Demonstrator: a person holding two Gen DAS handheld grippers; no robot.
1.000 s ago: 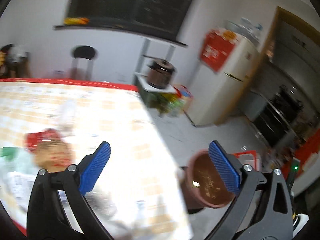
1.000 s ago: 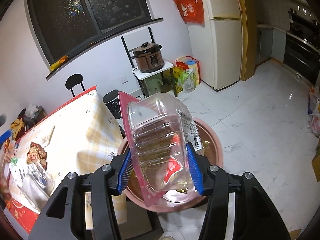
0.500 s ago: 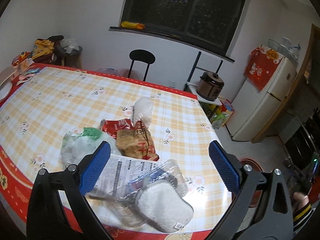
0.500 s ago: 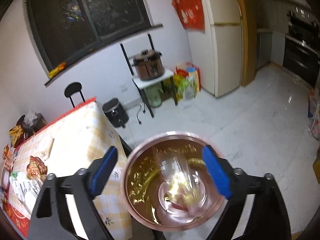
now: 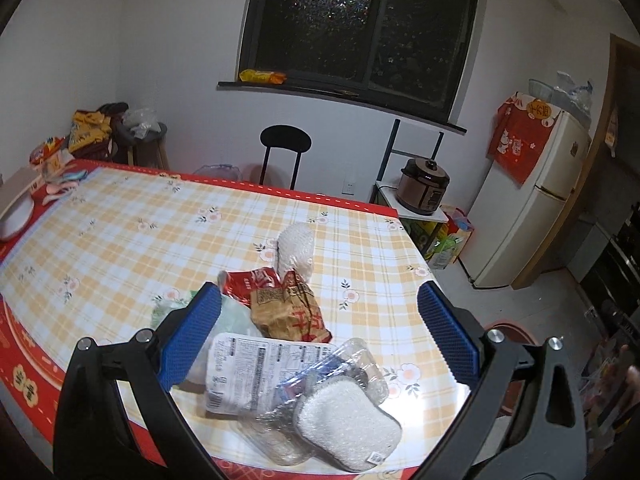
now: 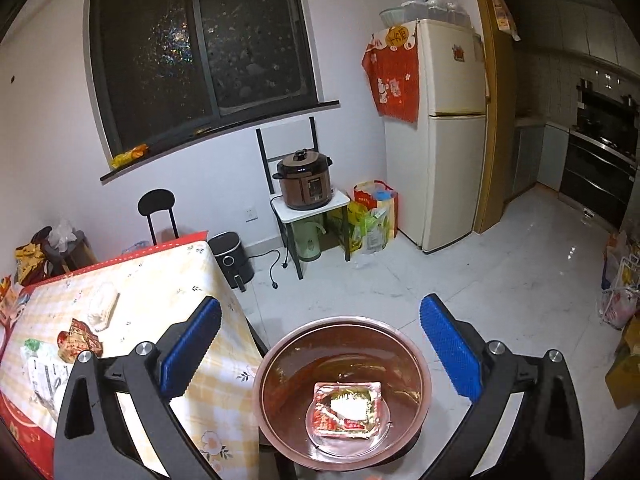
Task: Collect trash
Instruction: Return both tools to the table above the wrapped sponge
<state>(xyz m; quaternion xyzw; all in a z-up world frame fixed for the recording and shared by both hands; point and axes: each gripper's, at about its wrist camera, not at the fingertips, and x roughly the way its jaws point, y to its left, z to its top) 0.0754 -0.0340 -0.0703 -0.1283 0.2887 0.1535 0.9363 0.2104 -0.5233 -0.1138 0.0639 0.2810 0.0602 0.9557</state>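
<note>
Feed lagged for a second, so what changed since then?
The right gripper let go of the clear plastic tray; it dropped into the basin. Fingers open wide. The left gripper swung from the basin to the table trash. Trash pile unchanged.

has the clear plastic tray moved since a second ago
Yes. The clear plastic tray has left the right gripper, whose jaws are opening with nothing between them, and dropped to the bottom of the pink basin beside the table.

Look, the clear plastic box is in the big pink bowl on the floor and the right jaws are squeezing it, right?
Not quite. The clear plastic box does lie in the big pink bowl, but the right gripper is not squeezing it: in the right wrist view its jaws are opening above the bowl with nothing between them.
</note>
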